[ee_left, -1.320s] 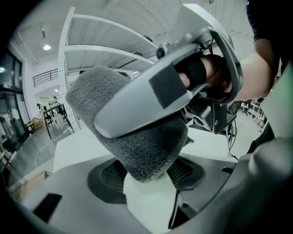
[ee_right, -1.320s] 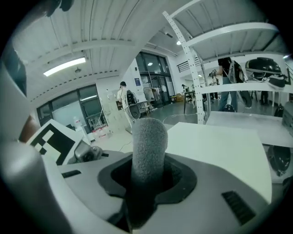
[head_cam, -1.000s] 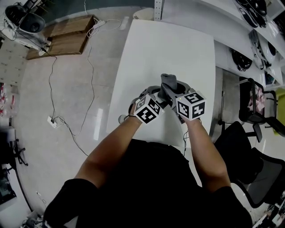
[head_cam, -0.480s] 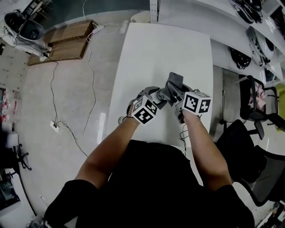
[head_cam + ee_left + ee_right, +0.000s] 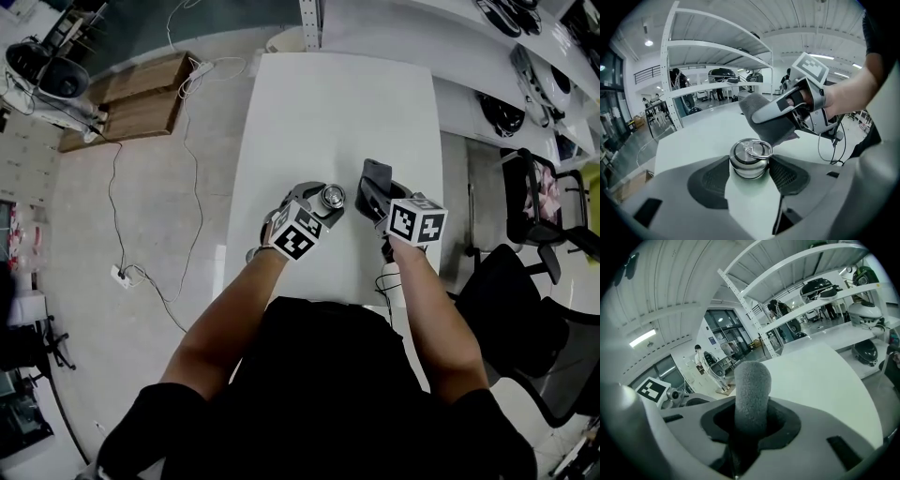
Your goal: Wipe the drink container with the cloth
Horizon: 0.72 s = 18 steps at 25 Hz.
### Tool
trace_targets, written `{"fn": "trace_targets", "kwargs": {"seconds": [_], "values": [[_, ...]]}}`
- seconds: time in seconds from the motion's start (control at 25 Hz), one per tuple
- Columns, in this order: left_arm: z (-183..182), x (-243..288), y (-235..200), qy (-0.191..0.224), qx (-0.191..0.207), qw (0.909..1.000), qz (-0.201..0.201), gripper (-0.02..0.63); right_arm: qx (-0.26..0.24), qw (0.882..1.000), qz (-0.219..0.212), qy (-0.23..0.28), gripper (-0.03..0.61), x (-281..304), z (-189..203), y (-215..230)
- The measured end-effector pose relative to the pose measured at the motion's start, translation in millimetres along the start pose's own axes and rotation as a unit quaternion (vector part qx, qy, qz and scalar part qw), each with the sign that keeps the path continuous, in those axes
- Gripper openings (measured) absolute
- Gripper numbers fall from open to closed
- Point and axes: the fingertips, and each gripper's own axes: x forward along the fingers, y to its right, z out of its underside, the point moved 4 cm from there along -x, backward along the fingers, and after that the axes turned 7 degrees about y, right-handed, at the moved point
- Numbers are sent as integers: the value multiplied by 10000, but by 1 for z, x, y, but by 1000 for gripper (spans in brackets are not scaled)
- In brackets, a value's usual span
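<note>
A steel drink container [image 5: 750,159] with a ring on its lid stands upright between my left gripper's pads [image 5: 786,176], which press on its two sides. In the head view the container [image 5: 332,197] shows just ahead of the left gripper [image 5: 323,202], above the white table [image 5: 337,103]. My right gripper [image 5: 377,192] is shut on a folded grey cloth [image 5: 751,392] that sticks up out of its jaws. In the left gripper view the cloth [image 5: 771,126] hangs just behind and to the right of the lid, apart from it.
White shelving with dark helmets [image 5: 506,117] runs along the table's right side. A black chair [image 5: 539,319] stands at the near right. On the floor at the left lie cables [image 5: 122,272] and wooden boards [image 5: 141,94].
The right gripper has drawn the cloth off the container and moved to the right. The lid, covered a second ago, now shows. The left gripper has kept its hold.
</note>
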Motion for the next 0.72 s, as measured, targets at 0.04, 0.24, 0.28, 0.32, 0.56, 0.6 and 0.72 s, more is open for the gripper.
{"fn": "trace_targets", "kwargs": {"seconds": [0.04,0.24,0.28,0.32,0.56,0.6,0.72], "values": [[-1,-1,0,-3,36,10000,-19,259,-1,10000,19,24,110,-4,0,0],[-9,-6,-2,144,271,9994,-170,259,36,9998,-29,175,110,-29,1,-2],[-8,-5,-1,120,257,9995,-169,259,70,9997,-49,213,110,-35,2,-4],[-7,-5,-2,88,235,9995,-168,259,111,9996,-71,252,110,-42,2,-6],[-1,-5,-5,3,55,9997,-247,259,332,9980,-364,401,110,-77,12,-28],[0,-6,-4,20,42,9996,-277,259,345,9978,-413,385,110,-83,16,-30],[0,-7,-2,53,-102,9993,-365,259,335,9978,-457,335,110,-99,27,-32]]}}
